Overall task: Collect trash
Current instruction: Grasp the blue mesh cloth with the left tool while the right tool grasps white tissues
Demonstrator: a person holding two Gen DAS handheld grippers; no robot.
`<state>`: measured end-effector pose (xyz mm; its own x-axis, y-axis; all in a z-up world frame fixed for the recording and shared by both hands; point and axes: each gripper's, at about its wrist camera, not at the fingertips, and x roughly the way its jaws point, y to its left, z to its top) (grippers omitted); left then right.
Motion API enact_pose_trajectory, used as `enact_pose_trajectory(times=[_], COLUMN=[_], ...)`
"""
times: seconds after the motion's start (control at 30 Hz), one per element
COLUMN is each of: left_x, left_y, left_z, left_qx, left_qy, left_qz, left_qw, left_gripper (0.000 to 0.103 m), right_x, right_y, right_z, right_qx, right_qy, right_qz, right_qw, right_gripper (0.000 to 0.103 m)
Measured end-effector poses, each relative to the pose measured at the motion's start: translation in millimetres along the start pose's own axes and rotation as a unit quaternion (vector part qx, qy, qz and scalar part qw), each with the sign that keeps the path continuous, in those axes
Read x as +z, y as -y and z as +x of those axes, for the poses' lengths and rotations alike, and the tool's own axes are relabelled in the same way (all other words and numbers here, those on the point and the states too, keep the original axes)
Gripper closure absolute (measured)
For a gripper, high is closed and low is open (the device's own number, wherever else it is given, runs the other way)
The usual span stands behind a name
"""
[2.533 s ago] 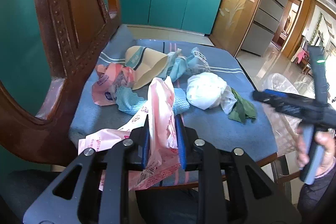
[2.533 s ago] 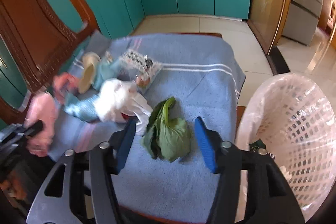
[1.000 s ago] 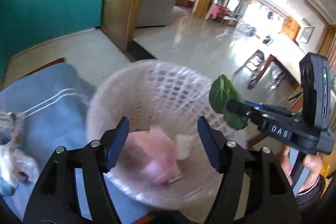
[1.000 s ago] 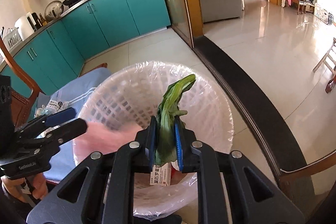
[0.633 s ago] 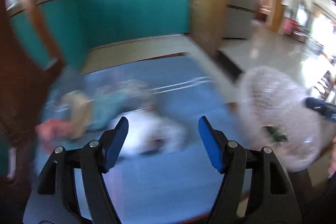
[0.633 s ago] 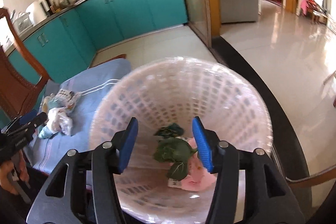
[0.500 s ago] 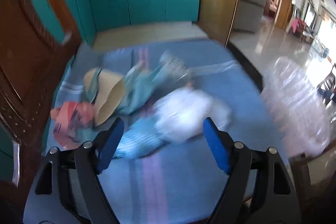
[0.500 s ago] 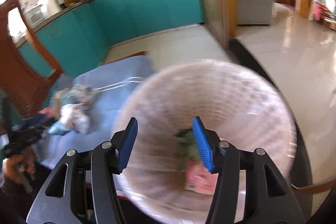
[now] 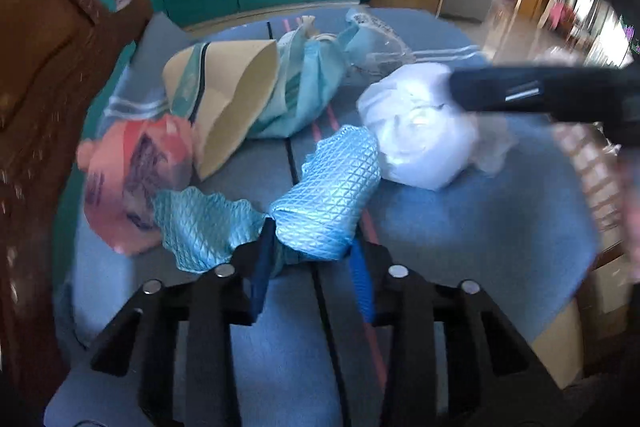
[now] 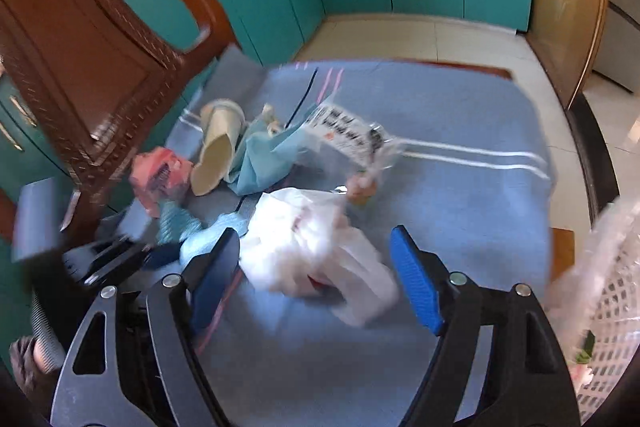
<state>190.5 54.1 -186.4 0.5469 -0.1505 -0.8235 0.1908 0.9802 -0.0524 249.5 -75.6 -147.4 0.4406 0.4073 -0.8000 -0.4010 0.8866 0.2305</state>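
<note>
Left wrist view: the left gripper is closing its blue pads on the near end of a crumpled light-blue quilted cloth, which lies between them on the blue table cover. Beyond it lie a pink printed wrapper, a tan paper cup on its side, a teal rag and a white plastic bag. The right gripper's dark body reaches in over the bag.

Right wrist view: the right gripper hangs above the white plastic bag, its jaws spreading wider and not touching it. The white mesh basket stands at the right edge.
</note>
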Motion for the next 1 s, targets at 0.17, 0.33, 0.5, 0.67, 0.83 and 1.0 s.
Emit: enact_pose_trajectory(times=[0.17, 0.33, 0.5, 0.67, 0.83, 1.0], left_x=[-19.8, -32.9, -36.3, -34.4, -37.5, -31.7], left_y=[2.5, 11.6, 15.8, 12.8, 14.8, 12.7], left_z=[-15.9, -31.3, -49.7, -50.9, -52.8, -56.5], left_qx=[-0.012, -0.017, -0.032, -0.046, -0.035, -0.018], left_qy=[0.007, 0.017, 0.028, 0.029, 0.029, 0.046], left_qz=[-0.003, 0.012, 0.015, 0.004, -0.004, -0.010], left_qw=[0.9999, 0.9996, 0.9990, 0.9985, 0.9989, 0.9987], left_gripper=[0.069, 0.069, 0.069, 0.067, 0.060, 0.032], right_x=[-7.4, -18.7, -27.7, -35.1, -44.9, -53.1], right_y=[-21.4, -27.7, -18.6, 0.6, 16.0, 26.9], right_z=[22.3, 16.2, -16.2, -46.7, -57.9, -55.5], right_qx=[-0.021, -0.021, -0.020, -0.026, -0.038, -0.045], right_qy=[-0.021, -0.030, -0.009, 0.017, 0.021, 0.014], right_qz=[-0.029, -0.044, -0.035, -0.013, 0.001, 0.013], right_qw=[0.999, 0.998, 0.999, 0.999, 0.999, 0.999], right_gripper=[0.040, 0.067, 0.068, 0.068, 0.068, 0.068])
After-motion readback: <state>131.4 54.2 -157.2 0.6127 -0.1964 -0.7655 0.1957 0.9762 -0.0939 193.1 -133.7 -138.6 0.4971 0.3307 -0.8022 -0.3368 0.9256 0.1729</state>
